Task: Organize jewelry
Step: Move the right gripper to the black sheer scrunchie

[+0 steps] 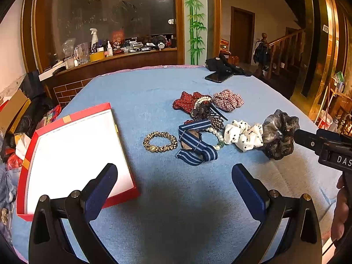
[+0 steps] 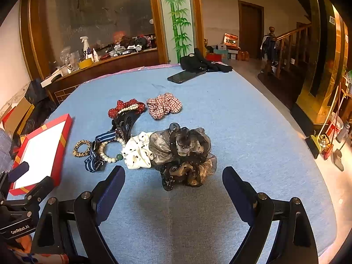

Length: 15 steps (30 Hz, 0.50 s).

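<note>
Hair accessories lie clustered on the blue table [image 1: 154, 88]: a leopard hair tie [image 1: 160, 142], a navy striped bow [image 1: 195, 142], a pearl bracelet [image 1: 216, 135], a white dotted scrunchie [image 1: 243, 136], a grey sheer scrunchie [image 1: 280, 133], a red dotted bow [image 1: 187, 103] and a plaid scrunchie [image 1: 228, 100]. A red box [image 1: 28, 154] with a white inside lies at left. My left gripper [image 1: 175, 183] is open, short of the pile. My right gripper [image 2: 173, 183] is open, just before the grey sheer scrunchie [image 2: 182, 151]. The box [image 2: 63, 140] shows at left there.
A black phone [image 1: 217, 77] and dark cloth [image 1: 222, 65] lie at the table's far edge. A cluttered wooden counter [image 1: 110, 55] stands behind. Bags and boxes [image 1: 13, 132] crowd the floor at left. A staircase [image 1: 283, 48] is at right.
</note>
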Motion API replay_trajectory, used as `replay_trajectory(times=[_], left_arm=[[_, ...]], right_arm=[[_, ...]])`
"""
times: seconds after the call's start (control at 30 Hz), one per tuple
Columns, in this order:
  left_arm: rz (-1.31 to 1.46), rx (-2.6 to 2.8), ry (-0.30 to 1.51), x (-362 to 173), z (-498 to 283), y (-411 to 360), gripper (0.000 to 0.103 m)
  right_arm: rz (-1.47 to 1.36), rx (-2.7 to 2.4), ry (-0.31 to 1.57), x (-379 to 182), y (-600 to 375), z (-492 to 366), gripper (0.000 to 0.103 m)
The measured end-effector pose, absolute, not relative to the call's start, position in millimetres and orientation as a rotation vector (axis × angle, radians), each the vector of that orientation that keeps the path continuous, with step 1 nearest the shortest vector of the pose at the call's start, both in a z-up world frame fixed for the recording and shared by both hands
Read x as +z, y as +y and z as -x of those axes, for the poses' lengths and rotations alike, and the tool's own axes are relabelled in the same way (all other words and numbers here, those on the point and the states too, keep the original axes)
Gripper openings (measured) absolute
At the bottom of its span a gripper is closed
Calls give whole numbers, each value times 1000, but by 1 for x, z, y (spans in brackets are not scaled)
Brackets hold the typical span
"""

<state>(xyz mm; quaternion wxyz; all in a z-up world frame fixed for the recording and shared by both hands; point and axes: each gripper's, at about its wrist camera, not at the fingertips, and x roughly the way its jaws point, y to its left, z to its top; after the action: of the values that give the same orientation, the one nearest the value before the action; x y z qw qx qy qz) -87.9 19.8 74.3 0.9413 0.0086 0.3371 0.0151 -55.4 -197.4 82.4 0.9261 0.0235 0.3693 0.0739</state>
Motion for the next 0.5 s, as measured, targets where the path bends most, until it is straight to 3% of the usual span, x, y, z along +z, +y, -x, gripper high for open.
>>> replay_trajectory(times=[0.5], left_arm=[[-41, 41, 708, 68, 81, 16, 103]], right_arm=[[-70, 160, 793, 74, -201, 45, 93]])
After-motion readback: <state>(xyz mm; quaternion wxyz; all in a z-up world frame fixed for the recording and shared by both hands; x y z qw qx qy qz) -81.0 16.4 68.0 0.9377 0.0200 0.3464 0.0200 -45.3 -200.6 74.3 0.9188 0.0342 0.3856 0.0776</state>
